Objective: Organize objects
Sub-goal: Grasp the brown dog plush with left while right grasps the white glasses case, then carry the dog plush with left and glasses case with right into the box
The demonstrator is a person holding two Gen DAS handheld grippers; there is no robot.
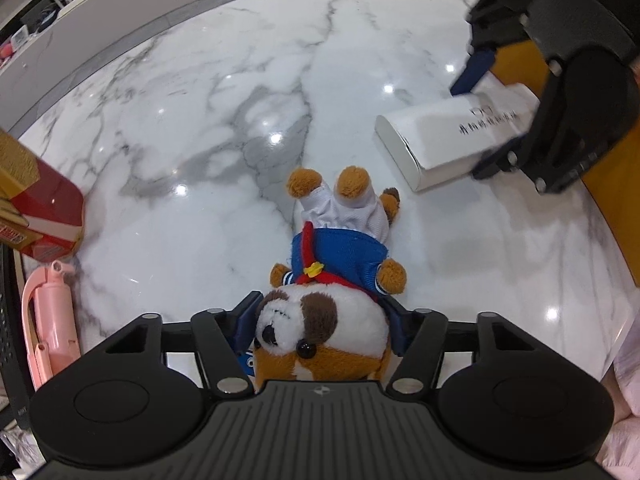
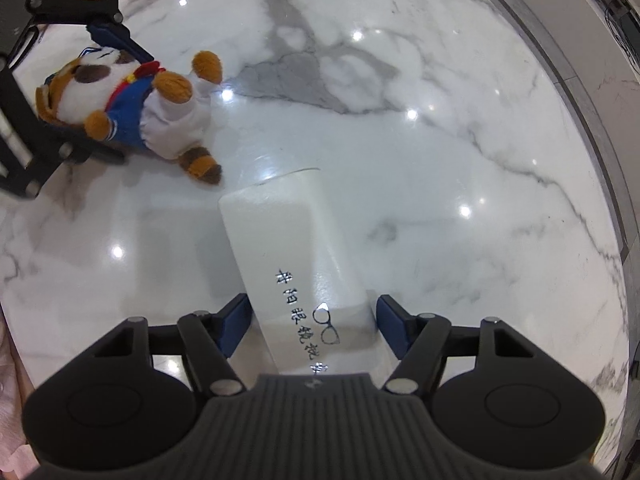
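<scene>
Nearest you in the left wrist view, your left tool point(image 1: 322, 330) points steeply down with the head of the plush dog point(image 1: 324, 320) between its blue pads point(image 1: 245, 320). The pads sit right against the sides of the head, though you cannot tell from here whether they are pressing it. The toy lies on its back on the marble bench point(image 1: 180, 128), head toward you, blue jacket and red scarf in the middle, white trousers and brown feet pointing away. To your left at the bench edge lies a pink bottle point(image 1: 52, 320), and just beyond it a red and gold box point(image 1: 44, 204). Farther off to the right, the white glasses case point(image 1: 452, 136) lies on the bench with your right tool point(image 1: 480, 116) set over its far end.

In the right wrist view, your right tool point(image 2: 312, 328) straddles the near end of the white glasses case point(image 2: 288, 252), which bears black printed characters and a small spectacles drawing. The left pad point(image 2: 236, 324) is close beside the case and the right pad point(image 2: 394, 326) stands a little apart from it, so the tool is fairly wide and not clamped. The case runs away from you along the bench point(image 2: 460, 140). Beyond it, up and to the left, the plush dog point(image 2: 128, 108) lies with your left tool point(image 2: 80, 92) around its head.
</scene>
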